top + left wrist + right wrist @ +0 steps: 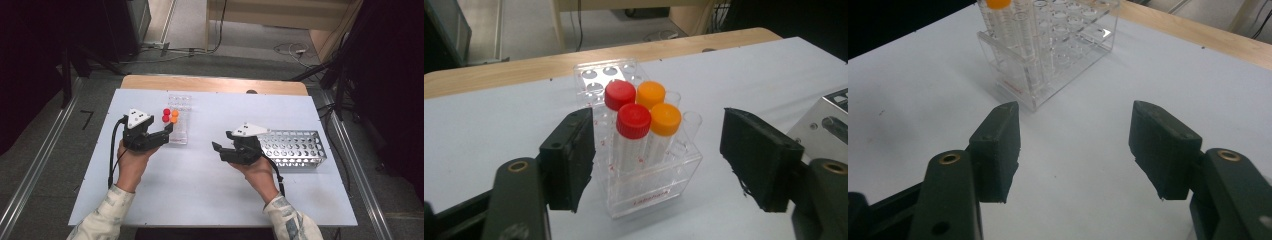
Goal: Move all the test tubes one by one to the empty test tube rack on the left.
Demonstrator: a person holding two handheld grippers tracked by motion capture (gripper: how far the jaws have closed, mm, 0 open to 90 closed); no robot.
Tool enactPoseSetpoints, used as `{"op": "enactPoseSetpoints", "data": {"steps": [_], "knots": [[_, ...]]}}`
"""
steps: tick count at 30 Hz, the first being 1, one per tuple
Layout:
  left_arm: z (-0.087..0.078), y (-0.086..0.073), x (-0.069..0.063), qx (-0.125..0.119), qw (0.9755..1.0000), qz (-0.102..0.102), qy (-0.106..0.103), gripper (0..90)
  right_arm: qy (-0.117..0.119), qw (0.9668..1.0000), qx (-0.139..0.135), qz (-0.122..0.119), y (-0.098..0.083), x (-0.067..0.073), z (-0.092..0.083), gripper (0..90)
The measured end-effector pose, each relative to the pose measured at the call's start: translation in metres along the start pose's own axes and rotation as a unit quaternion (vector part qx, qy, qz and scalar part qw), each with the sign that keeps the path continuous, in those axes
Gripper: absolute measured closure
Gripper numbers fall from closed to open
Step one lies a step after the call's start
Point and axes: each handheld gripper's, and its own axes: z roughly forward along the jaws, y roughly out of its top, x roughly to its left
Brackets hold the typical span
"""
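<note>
Step in hand, as I read it: loading capped tubes into the clear rack (644,185). My left gripper (654,160) sits at the rack's near end with its jaws apart and nothing pressed between the pads; the rack corner stands between them, the left pad just beside its wall. No tube is in the jaws. Four capped tubes stand upright in the near holes: two red-capped tubes (633,120) on one side, two orange-capped tubes (665,119) beside them, caps nearly touching. One uncapped tube (691,122) stands next to the orange pair. The far holes are empty.

My right gripper (1075,150) hovers over bare white table (200,185), jaws wide apart, holding nothing, pointing toward the rack. The metal rack (295,147) lies just beside my right hand; I cannot tell whether it holds any tubes.

Judgement: the left placement looks complete. Next move calls for backing the left gripper clear without nudging the rack, then reaching for another tube.
</note>
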Motion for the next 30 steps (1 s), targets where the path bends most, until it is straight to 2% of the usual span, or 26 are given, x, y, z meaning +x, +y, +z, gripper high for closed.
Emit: {"op": "enactPoseSetpoints", "data": {"steps": [2,9,17,21,30], "knots": [[-0.004,-0.003,0.001,-0.004,1.0,-0.008,0.001,24.4,-0.002,1.0,0.001,0.0,-0.002,-0.002,-0.002,35.3],[-0.014,-0.018,0.002,-0.004,0.9999,-0.005,0.011,19.5,-0.015,0.9998,-0.008,0.006,-0.012,-0.013,-0.017,35.0],[-0.027,-0.036,0.011,-0.006,0.9994,-0.005,0.032,17.7,-0.041,0.9989,-0.019,0.014,-0.034,-0.034,-0.048,34.4],[-0.032,-0.045,0.017,-0.003,0.9992,-0.008,0.04,17.5,-0.061,0.9975,-0.029,0.021,-0.048,-0.048,-0.064,34.4],[-0.043,-0.065,0.026,0.002,0.9981,-0.011,0.061,15.1,-0.097,0.9935,-0.032,0.05,-0.075,-0.073,-0.095,32.6]]}}
